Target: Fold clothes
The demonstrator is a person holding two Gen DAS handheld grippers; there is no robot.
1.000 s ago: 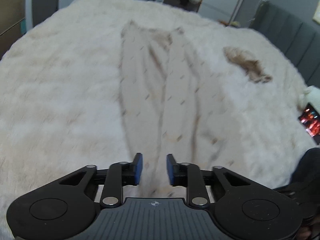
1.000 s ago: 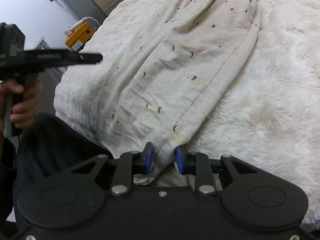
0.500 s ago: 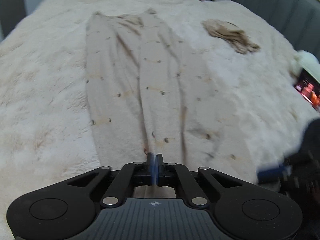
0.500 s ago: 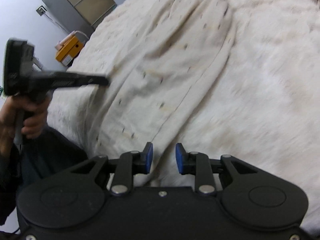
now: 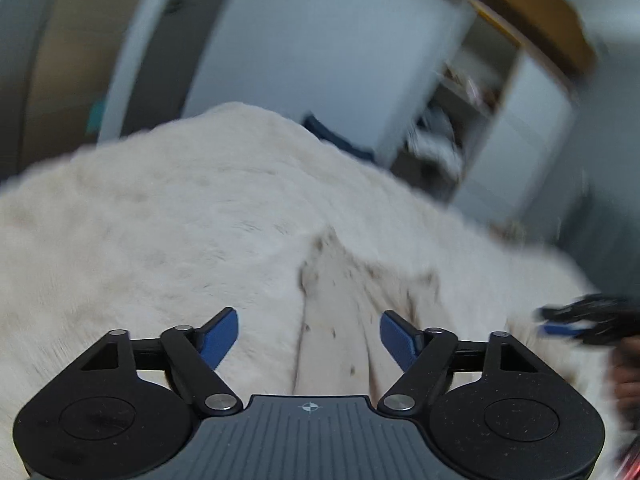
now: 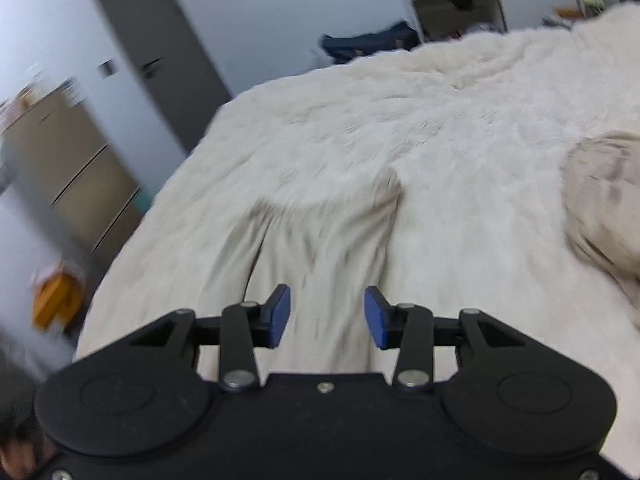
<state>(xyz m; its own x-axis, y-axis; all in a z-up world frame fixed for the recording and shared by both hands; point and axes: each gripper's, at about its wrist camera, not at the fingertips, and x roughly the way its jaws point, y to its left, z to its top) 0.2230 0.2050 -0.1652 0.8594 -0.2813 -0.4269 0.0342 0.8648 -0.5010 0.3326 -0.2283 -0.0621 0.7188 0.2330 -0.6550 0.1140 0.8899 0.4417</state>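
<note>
Trousers (image 6: pixel 320 248) now look folded shorter, though blurred; left tool (image 5: pixel 308 334) and right tool (image 6: pixel 326 316) are both opening, empty.

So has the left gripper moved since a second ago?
Yes. The left gripper, jaws opening with nothing pinched, has swung forward along the pants: their far end, near the bed's far edge earlier, now lies just ahead.
</note>
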